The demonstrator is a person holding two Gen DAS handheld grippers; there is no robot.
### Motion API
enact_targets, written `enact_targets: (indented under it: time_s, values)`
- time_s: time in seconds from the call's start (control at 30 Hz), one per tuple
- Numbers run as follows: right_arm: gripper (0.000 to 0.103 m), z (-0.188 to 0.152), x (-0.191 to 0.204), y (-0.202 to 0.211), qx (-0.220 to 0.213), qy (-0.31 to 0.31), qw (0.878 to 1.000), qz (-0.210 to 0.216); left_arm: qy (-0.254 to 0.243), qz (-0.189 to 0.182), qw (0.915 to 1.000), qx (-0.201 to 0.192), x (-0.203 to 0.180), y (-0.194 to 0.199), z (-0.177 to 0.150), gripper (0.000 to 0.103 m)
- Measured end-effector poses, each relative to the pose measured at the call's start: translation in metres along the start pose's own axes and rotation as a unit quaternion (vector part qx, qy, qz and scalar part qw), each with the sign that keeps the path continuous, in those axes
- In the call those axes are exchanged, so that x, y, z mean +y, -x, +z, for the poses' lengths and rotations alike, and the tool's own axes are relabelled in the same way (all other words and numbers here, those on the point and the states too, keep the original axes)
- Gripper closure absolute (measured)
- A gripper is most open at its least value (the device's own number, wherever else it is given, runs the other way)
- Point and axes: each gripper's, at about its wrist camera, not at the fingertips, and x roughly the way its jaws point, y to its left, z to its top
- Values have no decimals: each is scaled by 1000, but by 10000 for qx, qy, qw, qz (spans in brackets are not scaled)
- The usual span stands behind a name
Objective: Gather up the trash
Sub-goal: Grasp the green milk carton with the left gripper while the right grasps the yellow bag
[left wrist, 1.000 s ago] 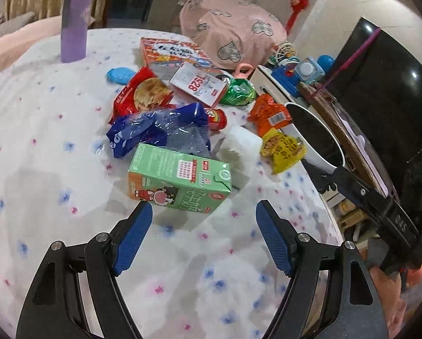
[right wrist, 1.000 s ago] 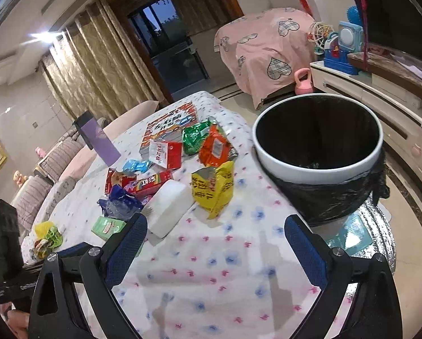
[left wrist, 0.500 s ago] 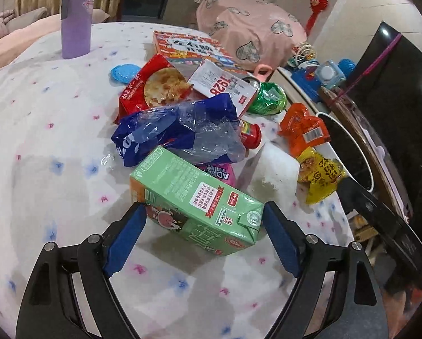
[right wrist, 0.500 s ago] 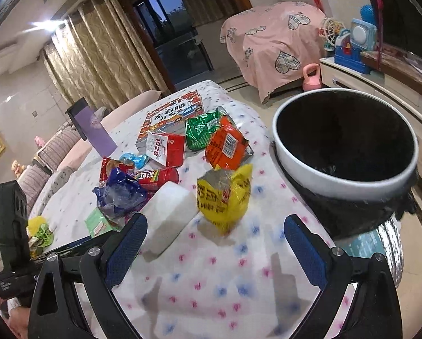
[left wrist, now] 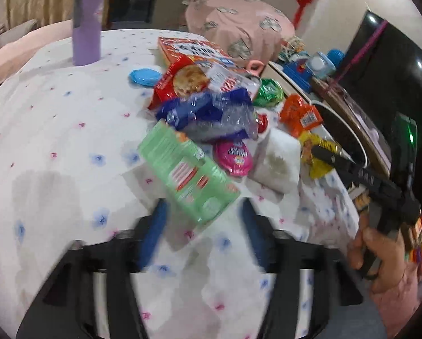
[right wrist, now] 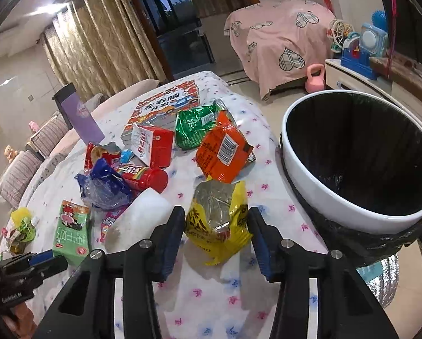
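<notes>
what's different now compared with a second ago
The right gripper moved in on the yellow snack bag and its jaws have just been closing around it. The left gripper advanced to straddle the green carton, still open. The bin remains empty.

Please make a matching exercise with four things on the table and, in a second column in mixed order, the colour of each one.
Things:
1. milk carton
2. snack bag between the right gripper's fingers
3. tall cup
4. bin

Colours:
A. purple
B. white rim, black liner
C. green
D. yellow

Pairs: 1-C, 2-D, 3-A, 4-B
</notes>
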Motion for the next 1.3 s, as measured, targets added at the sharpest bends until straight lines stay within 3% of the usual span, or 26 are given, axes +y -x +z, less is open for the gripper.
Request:
enact_targets:
  time_s: [0.1, 0.23, 0.3, 0.53, 0.63, 0.67, 0.8, 1.0, 1.3]
  values:
    - [57, -2, 2, 1, 29, 6, 10000, 19, 194, 130, 9997, -107, -5, -4, 7, 21]
    - [57, -6, 4, 6, 35, -45, 10000, 74, 502, 551, 9972, 101, -2, -21, 15, 20]
    - [57, -7, 6, 10, 31, -59, 9999, 112, 623, 559, 9965, 74, 7, -20, 13, 20]
    - [57, -11, 11, 17, 22, -37, 9998, 180, 624, 693, 9954, 224, 12, -34, 10, 16]
    - [57, -13, 12, 15, 49, -39, 9998, 162, 382, 740, 9962, 240, 1, -40, 10, 21]
    - [58, -13, 11, 16, 49, -43, 9998, 162, 255, 714, 9969, 224, -3, -41, 9, 36]
    - [59, -16, 14, 23, 1, 0, 9999, 136, 7, 518, 9986, 146, -9, -32, 6, 48]
    - [80, -20, 13, 37, -66, 19, 9999, 126, -296, 194, 9994, 0, -22, -5, -7, 52]
    - [86, -27, 9, 53, -123, -11, 9998, 157, -623, -243, 9975, -248, -55, 24, -6, 52]
